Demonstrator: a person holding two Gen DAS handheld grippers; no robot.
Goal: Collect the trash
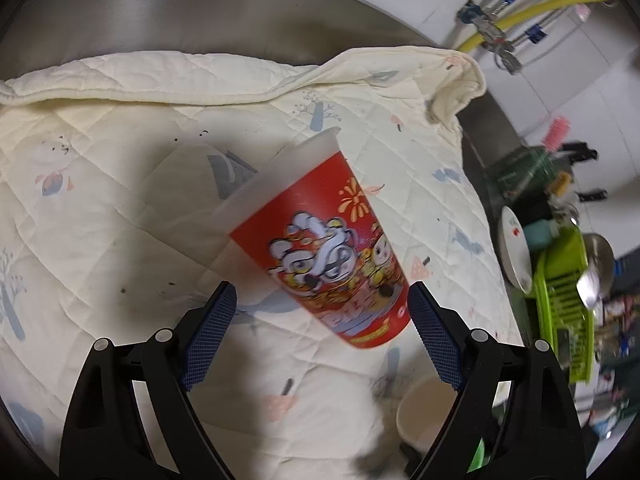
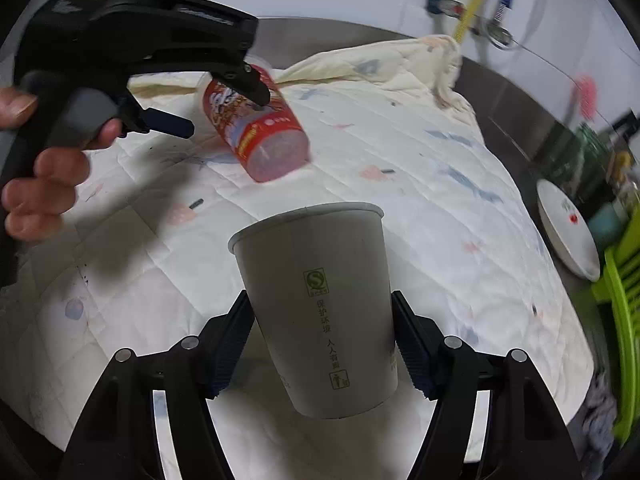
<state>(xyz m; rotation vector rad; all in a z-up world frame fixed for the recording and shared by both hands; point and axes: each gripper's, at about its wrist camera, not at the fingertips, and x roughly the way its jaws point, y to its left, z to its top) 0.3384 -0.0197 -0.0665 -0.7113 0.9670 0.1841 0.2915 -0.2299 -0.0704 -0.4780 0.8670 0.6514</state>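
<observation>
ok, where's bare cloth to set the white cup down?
Free: quilted cloth right of the red cup, up to the plate; also the near-left patch below the hand. Crowded: around the red cup under the left gripper, and the green rack side.

The red printed plastic cup (image 1: 320,256) is motion-blurred. The black left gripper (image 2: 224,108) hides part of it. Far-right green rack (image 1: 568,312) clutter is unreadable.
</observation>
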